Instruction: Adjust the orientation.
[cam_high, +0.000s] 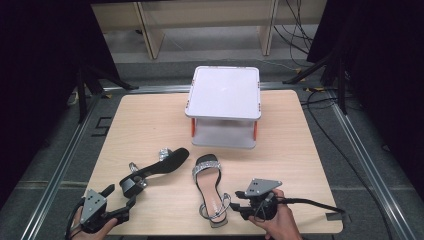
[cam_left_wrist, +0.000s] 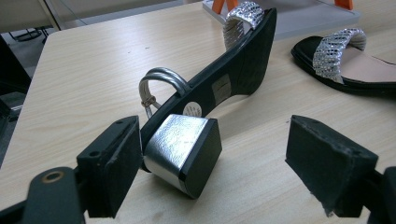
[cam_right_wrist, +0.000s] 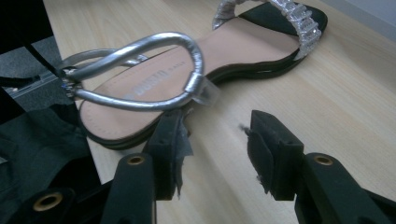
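With both grippers open, the left gripper (cam_left_wrist: 212, 163) straddling the tipped sandal (cam_high: 155, 170) by its heel near the table's front-left, a narrow bite could let it swing and strike the upright sandal (cam_high: 210, 187) beside the right gripper (cam_right_wrist: 215, 154).

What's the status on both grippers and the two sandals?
Left gripper open, silver block heel of tipped black sandal between jaws. Right gripper open beside upright black sandal. White two-tier rack behind, nothing blocking.

A white two-tier stand (cam_high: 223, 95) with orange posts stood at the far edge of the wooden worktop (cam_high: 140, 130) — cables (cam_high: 300, 30) trailed behind.
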